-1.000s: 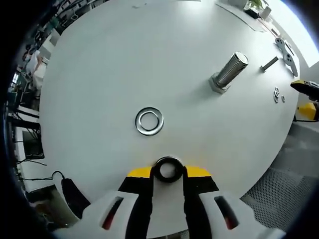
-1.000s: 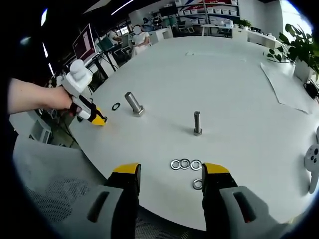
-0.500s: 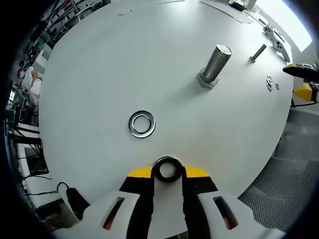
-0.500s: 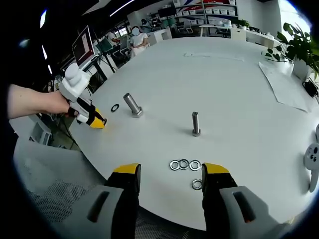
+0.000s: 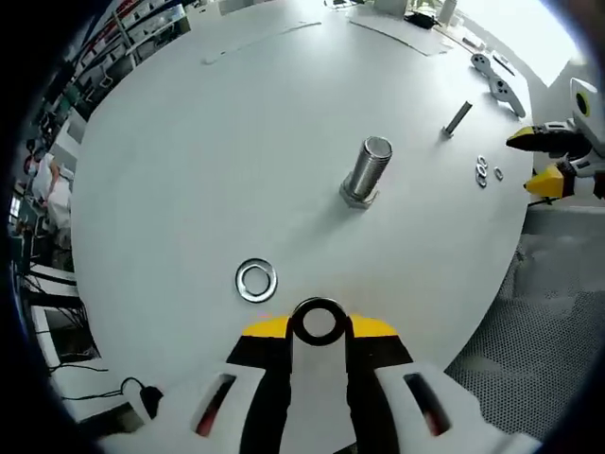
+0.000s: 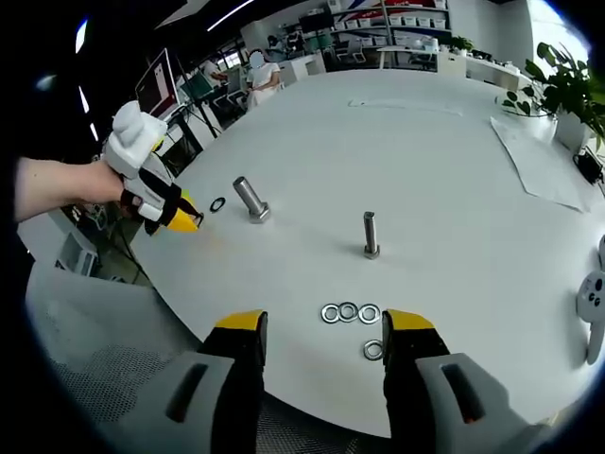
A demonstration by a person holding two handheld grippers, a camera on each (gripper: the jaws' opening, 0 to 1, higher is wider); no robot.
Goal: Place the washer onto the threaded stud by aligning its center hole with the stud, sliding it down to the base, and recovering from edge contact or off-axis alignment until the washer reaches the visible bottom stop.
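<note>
My left gripper is shut on a dark washer, held up in the air above the white round table. Beyond it a thick threaded stud stands upright on its hex base. A shiny washer lies flat on the table between the stud and my jaws. In the right gripper view the thick stud stands at the left, with the left gripper in a person's hand beside it. My right gripper hangs open at the table's near edge, nothing between its jaws.
A thin stud stands mid-table. Several loose washers lie just in front of the right jaws. A grey metal bracket and paper sheets lie at the table's far side. A potted plant stands at the right.
The left gripper has lifted and drawn back with the dark washer held; the table, stud and shiny washer look smaller. The right gripper has not moved.
</note>
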